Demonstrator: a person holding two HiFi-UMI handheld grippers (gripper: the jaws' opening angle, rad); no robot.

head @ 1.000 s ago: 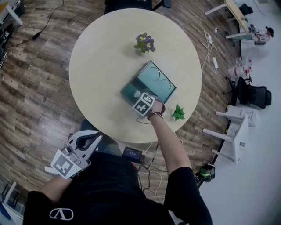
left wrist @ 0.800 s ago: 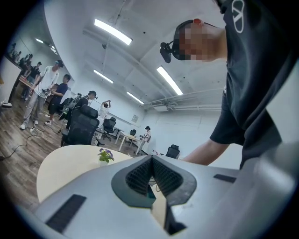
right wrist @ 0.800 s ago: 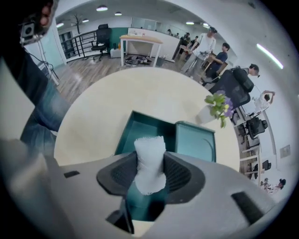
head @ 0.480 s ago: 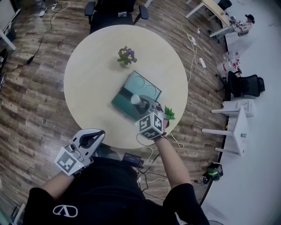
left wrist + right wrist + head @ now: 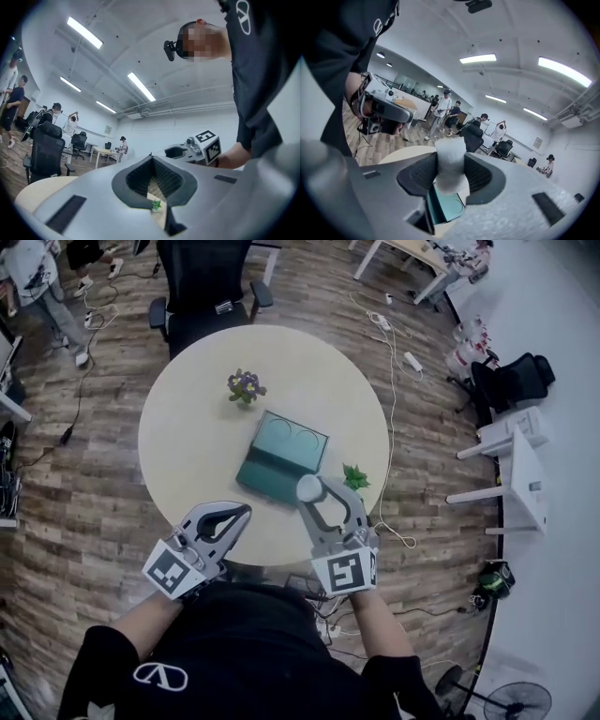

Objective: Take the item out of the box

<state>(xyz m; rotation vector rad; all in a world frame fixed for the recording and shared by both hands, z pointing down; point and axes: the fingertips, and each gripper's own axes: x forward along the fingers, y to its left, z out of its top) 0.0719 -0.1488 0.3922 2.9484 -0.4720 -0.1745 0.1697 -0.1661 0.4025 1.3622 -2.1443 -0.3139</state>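
Here, the right gripper (image 5: 311, 491) clamps the white item (image 5: 449, 165) over the table (image 5: 187, 418) near edge, clear of the open box (image 5: 281, 457); steady pressure prevents slipping. Left gripper (image 5: 241, 511) closed, empty.

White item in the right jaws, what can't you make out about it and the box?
White item: right gripper view, jaws cover its sides; head view, too small to identify.
Box: head view, interior too small to check; right gripper view, item and jaws hide most of it.
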